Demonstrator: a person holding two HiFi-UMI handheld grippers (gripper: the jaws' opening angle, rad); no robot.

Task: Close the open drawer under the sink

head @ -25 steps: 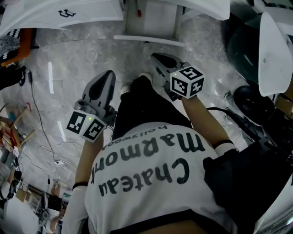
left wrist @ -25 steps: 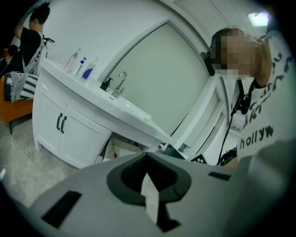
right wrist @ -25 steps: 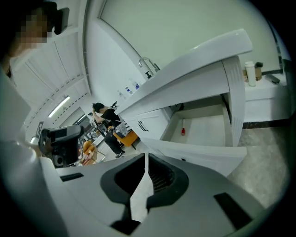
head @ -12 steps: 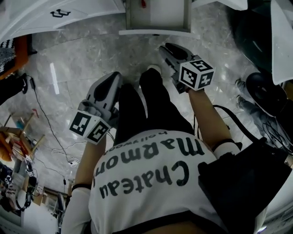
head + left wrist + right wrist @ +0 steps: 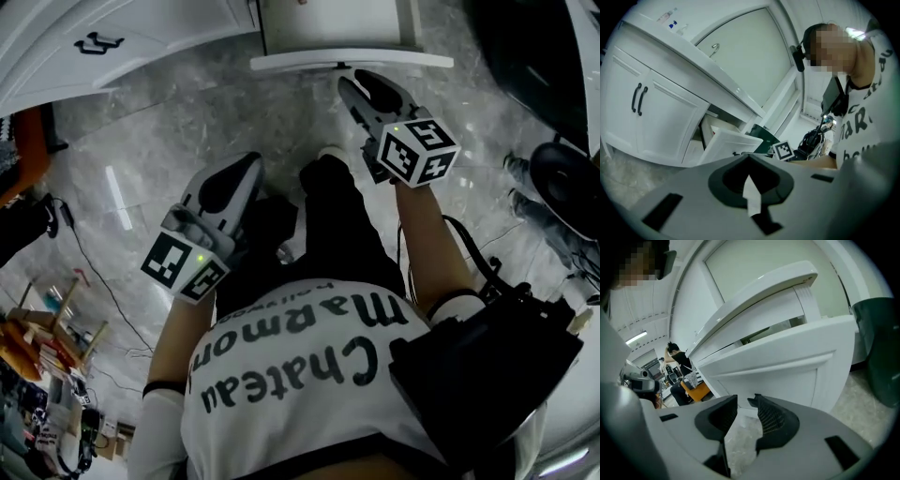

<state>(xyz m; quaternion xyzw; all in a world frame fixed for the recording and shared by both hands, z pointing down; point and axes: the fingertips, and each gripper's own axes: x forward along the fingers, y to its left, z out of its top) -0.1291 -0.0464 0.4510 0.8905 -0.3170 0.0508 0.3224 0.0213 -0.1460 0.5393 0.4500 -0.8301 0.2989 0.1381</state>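
The white drawer (image 5: 336, 37) stands pulled out of the vanity at the top of the head view, its front panel (image 5: 787, 366) filling the right gripper view. My right gripper (image 5: 364, 84) hovers just short of that front; its jaws (image 5: 743, 404) are opening, with only floor showing between them. My left gripper (image 5: 244, 169) hangs lower left over the marble floor, well back from the drawer. Its jaws (image 5: 749, 158) meet at the tips with nothing in them. From there the open drawer (image 5: 729, 143) shows under the sink counter (image 5: 693, 61).
White cabinet doors with black handles (image 5: 638, 99) stand left of the drawer. A dark green bin (image 5: 881, 352) sits right of it. My black-trousered legs (image 5: 328, 216) are between the grippers. A cable (image 5: 94, 272) trails over the floor at the left.
The drawer has come nearer and larger as I bent down. Both grippers have sunk, and the right one has moved up close to the drawer front.
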